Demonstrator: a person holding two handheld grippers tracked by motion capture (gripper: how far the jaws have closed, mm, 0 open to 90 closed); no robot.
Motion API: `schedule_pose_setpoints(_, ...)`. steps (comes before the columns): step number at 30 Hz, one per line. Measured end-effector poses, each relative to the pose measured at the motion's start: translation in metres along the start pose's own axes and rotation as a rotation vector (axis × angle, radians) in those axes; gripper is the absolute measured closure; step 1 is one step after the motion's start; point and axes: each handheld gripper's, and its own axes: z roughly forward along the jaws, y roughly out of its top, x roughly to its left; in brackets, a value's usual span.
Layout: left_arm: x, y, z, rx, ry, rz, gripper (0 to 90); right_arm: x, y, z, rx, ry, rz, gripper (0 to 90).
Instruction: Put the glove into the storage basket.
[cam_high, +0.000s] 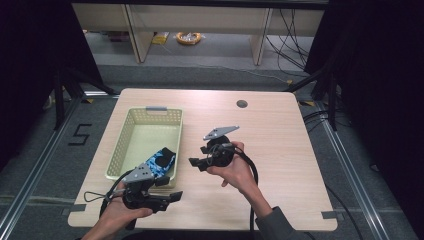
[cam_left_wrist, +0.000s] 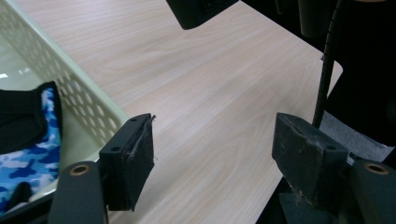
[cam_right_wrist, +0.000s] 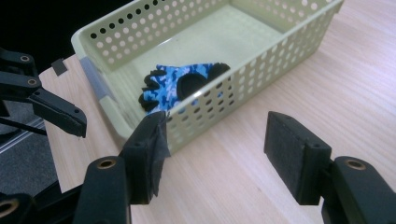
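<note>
Both my claws are spread wide with nothing between the pads: left claw (cam_high: 170, 196) sits by the near edge of the surface (cam_high: 280, 150), right claw (cam_high: 196, 162) just right of the basket (cam_high: 131, 131). The blue camo glove (cam_high: 162, 161) lies in the basket's near end. Lots of bare wood off to the right.

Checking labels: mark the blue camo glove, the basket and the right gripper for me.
blue camo glove (cam_right_wrist: 175, 84): right gripper view, on its camo back.
basket (cam_high: 150, 109): high view, on the far rim.
right gripper (cam_right_wrist: 212, 151): right gripper view, midway between its open, empty jaw tips.
</note>
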Motion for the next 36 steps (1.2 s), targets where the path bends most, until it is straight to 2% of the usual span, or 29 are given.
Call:
schedule_pose_setpoints(2,-0.001,-0.002,0.002,0.007,0.001,-0.004,29.0,-0.001,-0.007,-0.004,-0.002,0.003,0.022,39.8)
schedule_pose_setpoints(4,-0.001,-0.002,0.003,0.001,0.003,0.0,28.9,-0.003,-0.011,-0.007,-0.001,0.003,0.016,39.8)
schedule_pose_setpoints(5,-0.001,-0.003,0.003,-0.003,0.004,0.002,28.8,-0.003,-0.014,-0.006,-0.016,-0.004,0.017,39.6)
schedule_pose_setpoints(7,-0.001,-0.003,0.002,-0.002,0.009,0.003,27.8,-0.004,-0.015,-0.008,-0.007,0.004,0.023,39.4)
schedule_pose_setpoints(8,-0.001,-0.004,0.001,-0.01,0.003,-0.009,27.0,-0.004,-0.019,-0.01,-0.009,0.01,0.022,38.4)
schedule_pose_setpoints(10,0.0,-0.004,-0.001,-0.006,0.004,0.011,24.4,-0.004,-0.023,-0.012,-0.012,0.015,0.022,36.6)
schedule_pose_setpoints(12,0.0,-0.006,-0.002,-0.018,0.011,0.009,21.8,-0.005,-0.028,-0.013,-0.021,0.032,0.027,36.1)
schedule_pose_setpoints(15,0.0,-0.008,-0.003,-0.006,0.008,0.023,18.8,-0.005,-0.034,-0.016,-0.01,0.03,0.036,33.2)
schedule_pose_setpoints(18,0.0,-0.012,-0.001,-0.024,-0.007,0.024,18.6,-0.006,-0.038,-0.017,-0.023,0.022,0.033,31.2)
schedule_pose_setpoints(19,-0.001,-0.012,-0.001,-0.018,0.002,0.018,18.5,-0.007,-0.042,-0.019,-0.031,0.025,0.045,27.5)
schedule_pose_setpoints(21,-0.001,-0.017,0.001,-0.015,0.003,0.037,18.6,-0.008,-0.045,-0.02,-0.029,0.021,0.052,27.1)
schedule_pose_setpoints(22,-0.001,-0.019,0.002,-0.013,0.012,0.031,18.6,-0.008,-0.047,-0.021,-0.031,0.006,0.053,26.5)
schedule_pose_setpoints(23,-0.001,-0.021,0.003,-0.006,0.004,0.028,18.6,-0.01,-0.049,-0.021,-0.038,0.015,0.054,25.7)
schedule_pose_setpoints(25,-0.002,-0.023,0.005,-0.017,0.002,0.015,18.7,-0.009,-0.05,-0.022,-0.035,0.014,0.061,25.6)
schedule_pose_setpoints(26,-0.002,-0.025,0.006,-0.012,0.013,0.038,18.7,-0.008,-0.054,-0.024,-0.041,0.006,0.07,25.6)
schedule_pose_setpoints(30,-0.002,-0.027,0.006,-0.005,0.011,0.031,18.7,-0.009,-0.059,-0.025,-0.042,0.014,0.058,25.6)
schedule_pose_setpoints(31,-0.002,-0.028,0.007,-0.012,0.012,0.03,18.8,-0.006,-0.061,-0.026,-0.037,0.022,0.074,25.6)
schedule_pose_setpoints(32,-0.002,-0.029,0.006,-0.008,0.015,0.033,18.8,-0.007,-0.062,-0.027,-0.038,0.028,0.063,25.5)
schedule_pose_setpoints(33,-0.002,-0.029,0.006,-0.01,0.018,0.028,18.8,-0.007,-0.064,-0.027,-0.041,0.014,0.061,25.3)
schedule_pose_setpoints(34,-0.003,-0.031,0.007,-0.008,0.017,0.031,18.8,-0.006,-0.067,-0.029,-0.041,0.023,0.076,24.6)
schedule_pose_setpoints(35,-0.003,-0.031,0.007,-0.008,0.017,0.031,18.7,-0.006,-0.068,-0.029,-0.048,0.015,0.063,24.4)
schedule_pose_setpoints(36,-0.002,-0.032,0.007,-0.002,0.019,0.037,18.7,-0.005,-0.069,-0.03,-0.04,0.019,0.079,24.2)
